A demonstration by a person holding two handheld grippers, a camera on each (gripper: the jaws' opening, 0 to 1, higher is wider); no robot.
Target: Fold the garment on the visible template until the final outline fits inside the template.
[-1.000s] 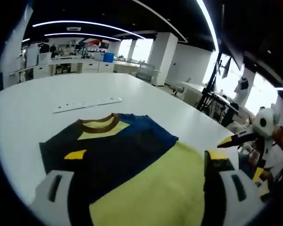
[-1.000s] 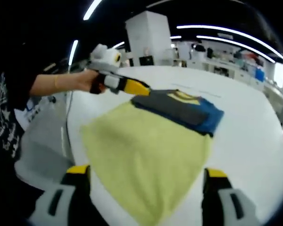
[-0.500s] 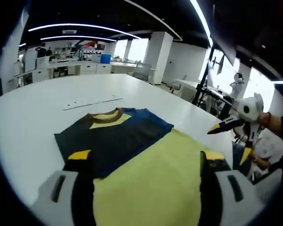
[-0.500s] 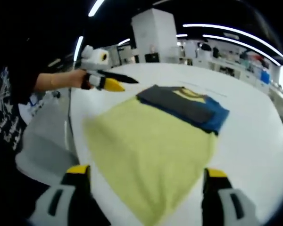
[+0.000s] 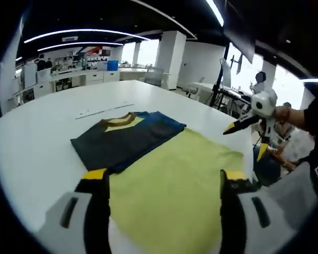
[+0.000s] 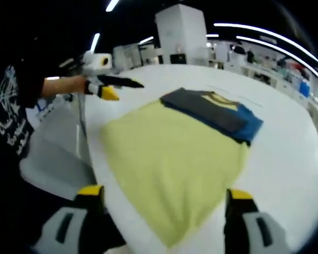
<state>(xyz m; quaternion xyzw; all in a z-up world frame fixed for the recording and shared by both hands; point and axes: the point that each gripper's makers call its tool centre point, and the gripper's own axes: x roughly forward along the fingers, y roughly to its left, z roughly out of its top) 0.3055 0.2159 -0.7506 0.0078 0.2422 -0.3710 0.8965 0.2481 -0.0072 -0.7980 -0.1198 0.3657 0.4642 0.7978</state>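
Left gripper view: our left gripper has its jaws spread wide w/ nothing between them, hovering over the near yellow edge of the garment, which lies flat on the white table. Its long axis runs straight away from the jaws, yellow body near, dark navy/blue folded part w/ brown collar at the far end. A thin pale strip lies just beyond the collar; we can't tell if it's the template. The right gripper comes in from the right, off the cloth, above the table edge; whether it's apart or closed isn't readable here. Right gripper view: right gripper jaws also spread, empty, w/ the yellow hem corner nearest and the long axis running away toward the navy part. The left gripper, in a hand, sits beyond the cloth's left edge. Both look abt equally near the hem, so we'd judge the next fold starts there. Vs 1 s ago: both grippers have pulled back from the garment, and it looks unmoved.
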